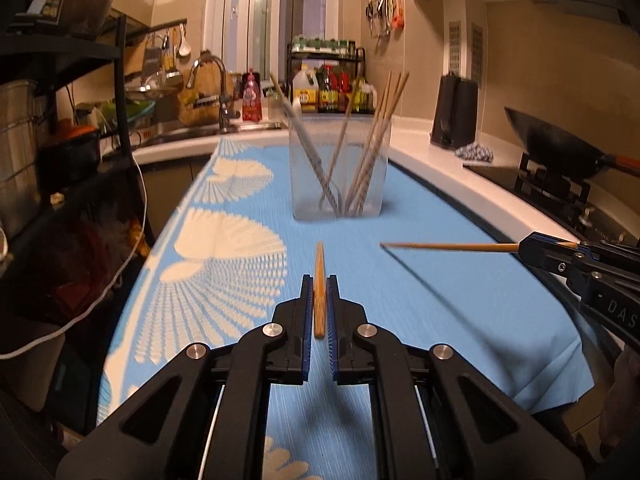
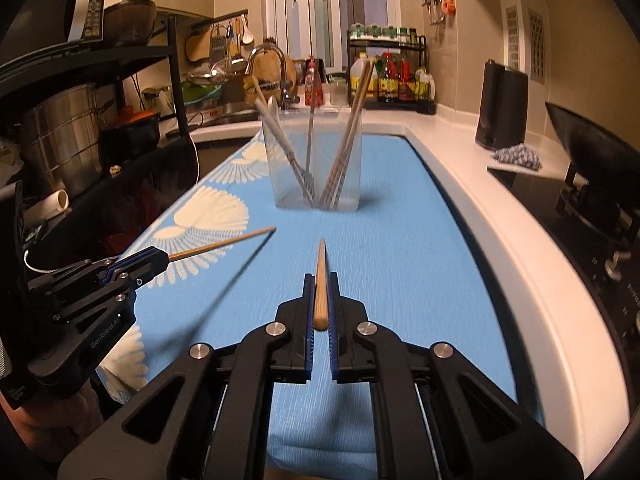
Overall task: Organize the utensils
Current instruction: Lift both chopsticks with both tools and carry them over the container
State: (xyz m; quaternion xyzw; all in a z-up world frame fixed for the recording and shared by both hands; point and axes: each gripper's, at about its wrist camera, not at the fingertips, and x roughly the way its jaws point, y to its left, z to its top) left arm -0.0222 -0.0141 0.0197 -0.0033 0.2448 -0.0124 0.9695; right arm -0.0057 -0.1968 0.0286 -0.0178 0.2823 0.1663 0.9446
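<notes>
My left gripper (image 1: 319, 280) is shut on a wooden chopstick (image 1: 319, 272) that points ahead, above the blue cloth. My right gripper (image 2: 320, 278) is shut on a second wooden chopstick (image 2: 321, 268), also pointing ahead. Each gripper shows in the other's view: the right one (image 1: 524, 247) with its chopstick (image 1: 448, 245) pointing left, the left one (image 2: 162, 258) with its chopstick (image 2: 224, 242) pointing right. A clear square holder (image 1: 340, 168) stands ahead on the cloth; it also shows in the right wrist view (image 2: 316, 164). It holds several chopsticks, a fork and a spoon.
The blue cloth with white fan pattern (image 1: 440, 300) covers the counter. A black rack (image 1: 60, 120) with pots stands left. The sink and tap (image 1: 216, 92), bottle rack (image 1: 328, 80), black kettle (image 1: 454, 112), wok on stove (image 1: 560, 144) lie beyond and right.
</notes>
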